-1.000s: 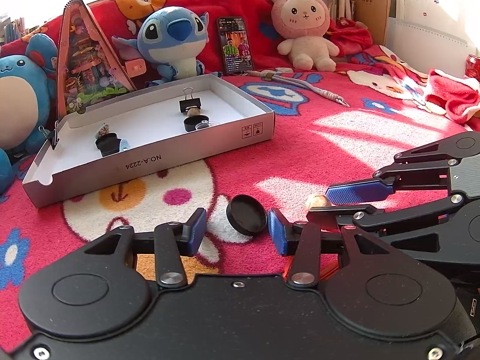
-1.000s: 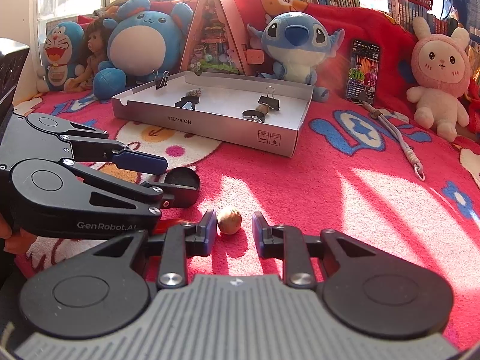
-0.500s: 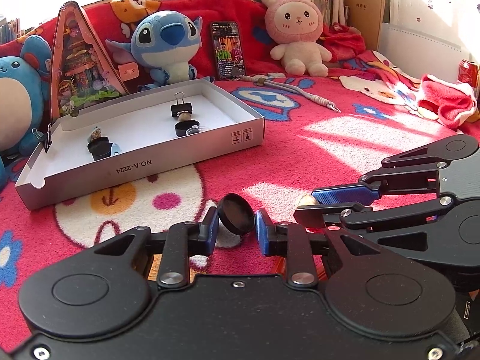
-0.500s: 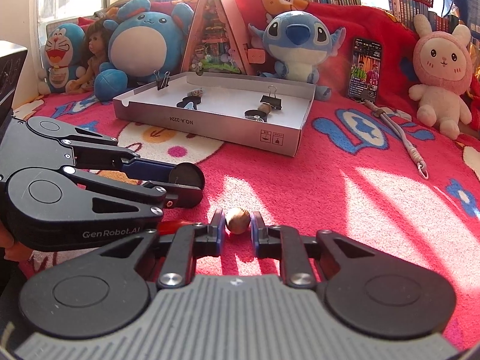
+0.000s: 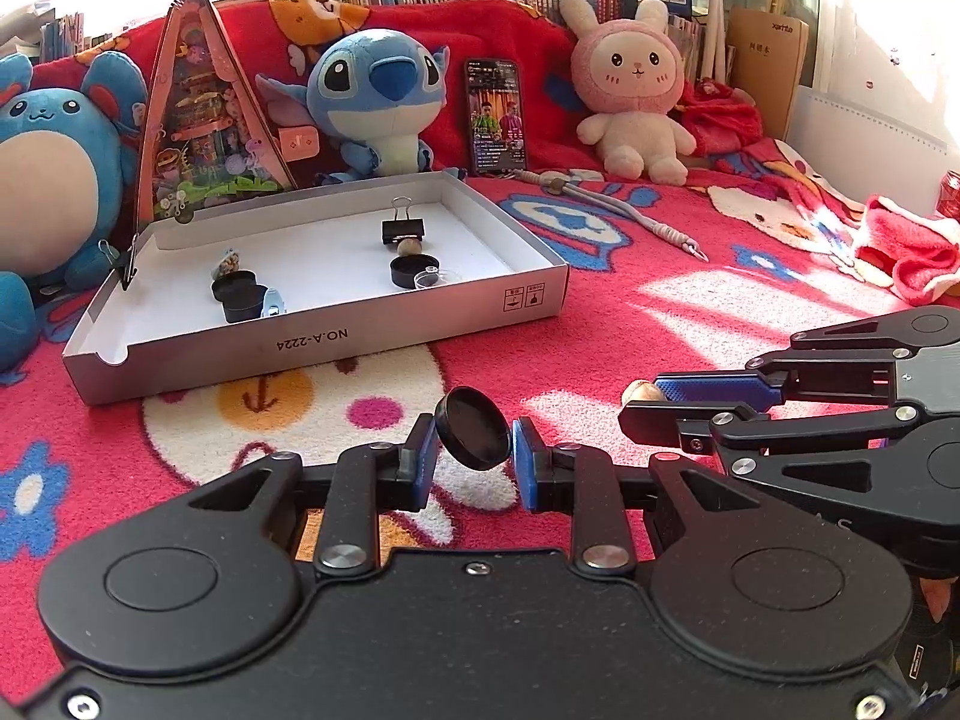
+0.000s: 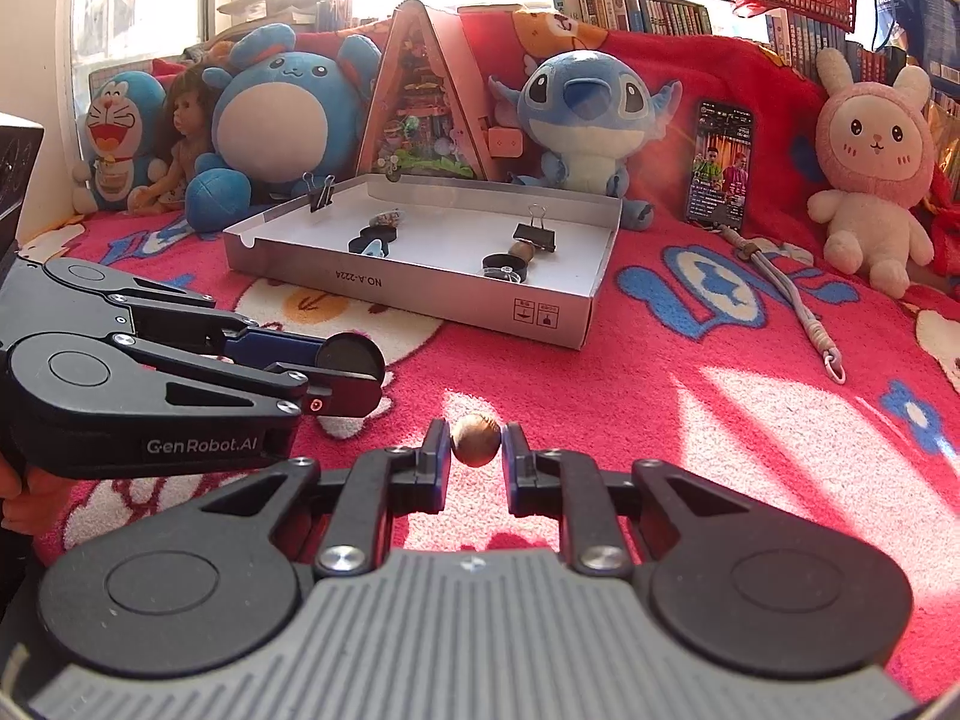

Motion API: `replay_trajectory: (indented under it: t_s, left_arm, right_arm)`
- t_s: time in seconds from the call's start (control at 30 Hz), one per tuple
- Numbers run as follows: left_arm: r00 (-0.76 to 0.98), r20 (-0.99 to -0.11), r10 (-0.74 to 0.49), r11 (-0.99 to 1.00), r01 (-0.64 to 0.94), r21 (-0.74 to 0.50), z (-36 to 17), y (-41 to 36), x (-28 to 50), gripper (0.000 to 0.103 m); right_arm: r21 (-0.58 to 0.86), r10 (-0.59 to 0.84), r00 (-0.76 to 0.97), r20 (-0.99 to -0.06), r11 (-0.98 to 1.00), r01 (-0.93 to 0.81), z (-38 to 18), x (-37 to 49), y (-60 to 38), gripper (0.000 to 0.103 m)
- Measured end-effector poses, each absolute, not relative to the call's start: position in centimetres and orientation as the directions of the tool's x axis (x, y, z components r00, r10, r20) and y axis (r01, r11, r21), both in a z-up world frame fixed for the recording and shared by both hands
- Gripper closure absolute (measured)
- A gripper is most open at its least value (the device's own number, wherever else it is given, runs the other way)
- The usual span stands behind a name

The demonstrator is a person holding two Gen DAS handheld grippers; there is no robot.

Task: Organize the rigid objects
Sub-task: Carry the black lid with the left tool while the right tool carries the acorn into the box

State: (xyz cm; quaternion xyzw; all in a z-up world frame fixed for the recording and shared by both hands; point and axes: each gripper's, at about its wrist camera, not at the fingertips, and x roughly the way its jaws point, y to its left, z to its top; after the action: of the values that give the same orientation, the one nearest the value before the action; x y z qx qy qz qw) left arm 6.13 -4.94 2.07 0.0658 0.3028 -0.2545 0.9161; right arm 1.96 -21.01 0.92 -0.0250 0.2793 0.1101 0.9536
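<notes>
My left gripper (image 5: 473,450) is shut on a round black cap (image 5: 473,435), tilted and lifted above the red blanket. My right gripper (image 6: 476,449) is shut on a small brown wooden bead (image 6: 475,439), also raised. Each gripper shows in the other's view: the right gripper (image 5: 645,405) with the bead (image 5: 641,390), the left gripper (image 6: 354,375) with the cap (image 6: 350,355). The shallow white box (image 5: 420,315) beyond holds black caps (image 5: 414,271), a binder clip (image 5: 403,230) and small trinkets (image 5: 240,294).
Plush toys (image 5: 378,102) line the back, with a triangular diorama (image 5: 201,132), a phone (image 5: 495,117) and a pink rabbit (image 5: 637,90). A grey lanyard (image 5: 624,213) lies right of the box. A red towel (image 5: 906,252) lies at far right.
Both grippers closed, the left on the black cap and the right on the bead, then lifted them off the blanket. The box now looks a little nearer.
</notes>
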Motion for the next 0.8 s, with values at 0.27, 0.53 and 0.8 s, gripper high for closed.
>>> replay_trajectory:
  t_s: [0.27,0.53,0.8]
  left_arm:
    - [0.717,-0.561,-0.414,0.878,0.476,-0.041,3.3,-4.2,7.1,0.077]
    - [0.753,-0.546,-0.368,0.915,0.397,-0.069,4.6,-2.2,9.7,0.078]
    - [0.771,-0.546,-0.328,0.940,0.323,-0.109,5.7,0.2,13.0,0.078]
  right_arm:
    - [0.028,0.180,0.836,-0.518,0.981,-0.194,1.7,3.0,-21.4,0.081]
    - [0.071,0.180,0.848,-0.498,0.983,-0.167,2.9,5.3,-22.1,0.081]
    - [0.090,0.187,0.853,-0.487,0.982,-0.164,4.0,7.9,-22.0,0.081]
